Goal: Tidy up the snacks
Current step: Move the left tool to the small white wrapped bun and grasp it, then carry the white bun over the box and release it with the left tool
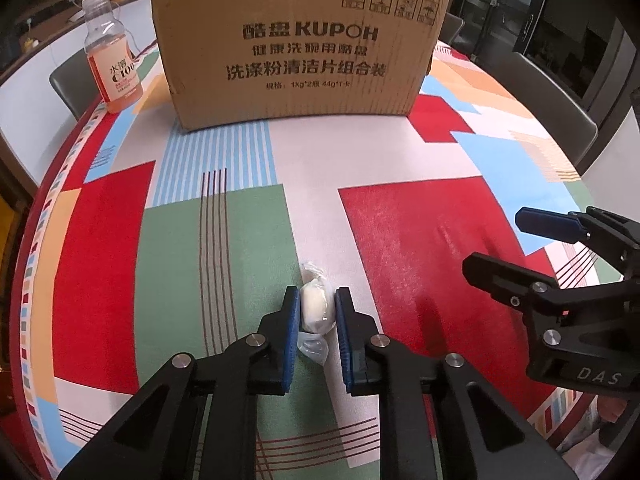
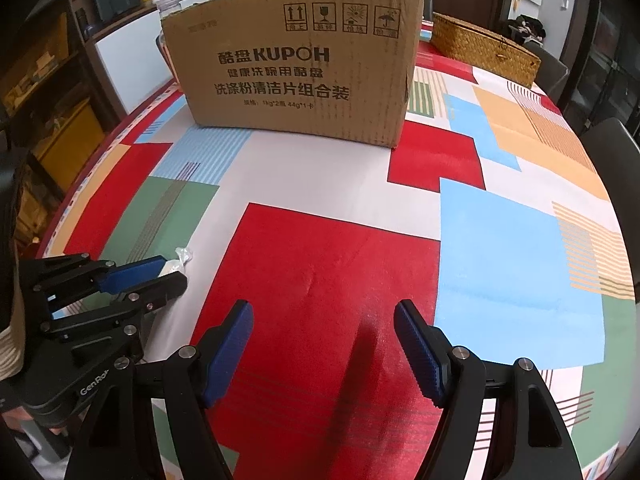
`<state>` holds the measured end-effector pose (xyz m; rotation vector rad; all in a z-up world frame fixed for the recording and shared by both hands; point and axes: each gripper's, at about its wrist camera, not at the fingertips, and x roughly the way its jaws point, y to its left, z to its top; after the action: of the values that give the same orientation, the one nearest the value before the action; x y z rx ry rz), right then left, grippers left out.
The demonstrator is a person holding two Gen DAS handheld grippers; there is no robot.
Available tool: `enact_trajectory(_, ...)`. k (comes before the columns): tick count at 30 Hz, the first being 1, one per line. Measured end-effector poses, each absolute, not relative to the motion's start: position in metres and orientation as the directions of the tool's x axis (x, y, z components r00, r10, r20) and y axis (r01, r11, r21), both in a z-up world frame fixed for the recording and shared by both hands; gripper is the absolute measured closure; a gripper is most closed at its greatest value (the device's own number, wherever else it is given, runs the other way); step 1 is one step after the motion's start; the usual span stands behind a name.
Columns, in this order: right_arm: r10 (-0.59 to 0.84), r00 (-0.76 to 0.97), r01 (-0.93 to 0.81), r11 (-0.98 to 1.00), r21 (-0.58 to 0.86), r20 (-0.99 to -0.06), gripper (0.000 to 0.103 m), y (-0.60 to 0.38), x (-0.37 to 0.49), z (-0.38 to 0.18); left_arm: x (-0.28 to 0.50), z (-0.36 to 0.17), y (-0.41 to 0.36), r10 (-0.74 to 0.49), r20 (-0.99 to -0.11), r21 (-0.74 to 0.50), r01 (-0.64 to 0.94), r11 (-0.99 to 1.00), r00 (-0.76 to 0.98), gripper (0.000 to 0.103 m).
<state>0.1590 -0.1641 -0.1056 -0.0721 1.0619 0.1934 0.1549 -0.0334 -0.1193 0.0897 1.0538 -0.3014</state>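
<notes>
A small white candy in a clear twisted wrapper (image 1: 316, 307) lies on the patterned tablecloth. My left gripper (image 1: 317, 300) has its blue pads on both sides of the candy, closed onto it. In the right wrist view the left gripper (image 2: 168, 270) shows at the lower left with the candy's wrapper end (image 2: 182, 258) sticking out past its tips. My right gripper (image 2: 323, 316) is open and empty above a red patch of cloth; it also shows at the right edge of the left wrist view (image 1: 496, 244). A brown cardboard box (image 1: 300, 46) stands at the far side of the table.
A plastic bottle of orange drink (image 1: 112, 64) stands left of the box. A woven basket (image 2: 484, 48) lies at the back right. Dark chairs (image 1: 560, 100) stand around the table (image 1: 400, 152), whose edges curve away left and right.
</notes>
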Motion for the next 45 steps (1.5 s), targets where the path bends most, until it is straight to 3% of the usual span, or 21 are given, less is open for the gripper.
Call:
enact_trajectory(20, 0.123, 0.566, -0.187, 0.982, 0.018, -0.815, 0.030, -0.161, 0.169, -0.065, 0.154, -0.051, -0.021, -0.247, -0.749, -0.077, 0.289, 0.954, 0.615, 0.084)
enact_trajectory(45, 0.137, 0.744, -0.151, 0.988, 0.036, -0.654, 0.030, -0.165, 0.213, 0.011, 0.195, 0.037, -0.020, -0.243, -0.565, -0.034, 0.273, 0.962, 0.788, 0.084)
